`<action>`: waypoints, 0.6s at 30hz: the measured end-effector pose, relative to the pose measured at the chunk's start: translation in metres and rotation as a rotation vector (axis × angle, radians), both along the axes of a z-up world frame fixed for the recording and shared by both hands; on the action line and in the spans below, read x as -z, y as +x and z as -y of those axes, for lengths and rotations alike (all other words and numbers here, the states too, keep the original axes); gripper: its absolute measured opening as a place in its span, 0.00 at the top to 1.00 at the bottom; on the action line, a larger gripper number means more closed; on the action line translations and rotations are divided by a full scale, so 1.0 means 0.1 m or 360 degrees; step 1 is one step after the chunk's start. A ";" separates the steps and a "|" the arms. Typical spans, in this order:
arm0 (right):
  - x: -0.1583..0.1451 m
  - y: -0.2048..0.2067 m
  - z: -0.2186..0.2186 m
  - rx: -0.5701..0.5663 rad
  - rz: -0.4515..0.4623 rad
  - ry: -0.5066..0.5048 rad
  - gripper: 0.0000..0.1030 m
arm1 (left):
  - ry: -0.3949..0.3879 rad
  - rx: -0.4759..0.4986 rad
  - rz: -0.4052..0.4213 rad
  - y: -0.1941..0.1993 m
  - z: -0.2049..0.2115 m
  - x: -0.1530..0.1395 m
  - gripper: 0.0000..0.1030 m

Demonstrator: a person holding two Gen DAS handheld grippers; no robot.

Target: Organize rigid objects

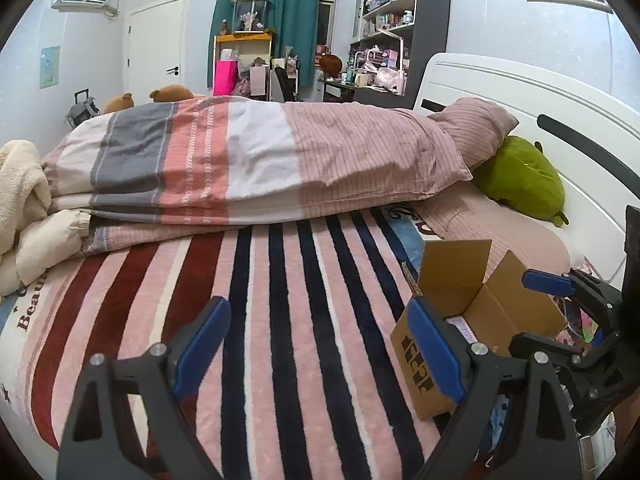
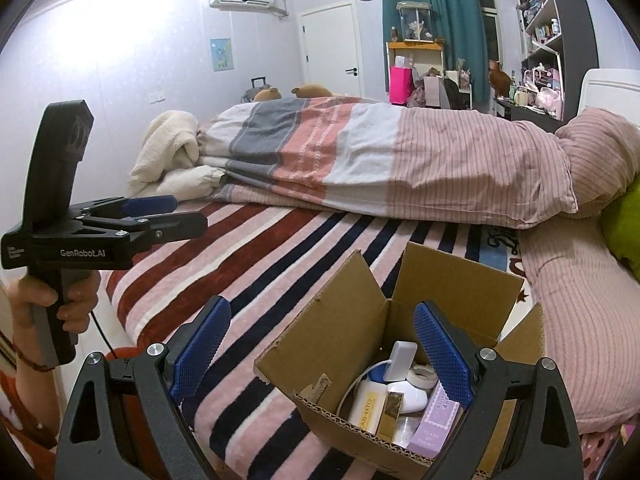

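An open cardboard box (image 2: 340, 344) stands on the striped blanket near the bed's front edge; it also shows in the left wrist view (image 1: 460, 276). Inside lie several small items: a white bottle (image 2: 368, 406), a gold box (image 2: 390, 410), a lilac carton (image 2: 434, 424), a white charger (image 2: 400, 360) and a tape roll (image 2: 422, 376). My right gripper (image 2: 322, 352) is open and empty, its right finger over the box's opening. My left gripper (image 1: 320, 344) is open and empty above the blanket, left of the box; it shows from the side in the right wrist view (image 2: 172, 212).
A folded striped duvet (image 1: 240, 160) lies across the bed's middle. A pink pillow (image 1: 476, 124) and a green plush (image 1: 520, 180) lean at the white headboard (image 1: 520, 96). A cream blanket (image 1: 20, 184) is piled at the left. Shelves and a desk stand beyond.
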State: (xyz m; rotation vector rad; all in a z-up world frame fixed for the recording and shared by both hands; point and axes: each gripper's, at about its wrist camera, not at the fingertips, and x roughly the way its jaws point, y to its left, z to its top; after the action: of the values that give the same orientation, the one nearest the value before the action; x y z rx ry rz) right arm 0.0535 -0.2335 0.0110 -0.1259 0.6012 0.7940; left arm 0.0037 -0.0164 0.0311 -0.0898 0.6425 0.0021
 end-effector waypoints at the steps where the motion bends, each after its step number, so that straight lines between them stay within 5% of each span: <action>1: 0.00 0.00 0.00 0.0000 -0.0001 -0.0002 0.10 | 0.0000 -0.0003 0.0001 0.00 0.00 0.00 0.14; 18: -0.01 0.01 0.01 -0.0005 0.0002 0.0003 0.10 | 0.0016 -0.0032 0.0008 -0.01 -0.04 0.00 0.14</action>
State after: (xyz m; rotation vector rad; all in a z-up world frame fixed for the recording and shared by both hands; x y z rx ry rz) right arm 0.0543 -0.2343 0.0121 -0.1259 0.5992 0.7972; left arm 0.0030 -0.0125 0.0314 -0.0863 0.6367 0.0244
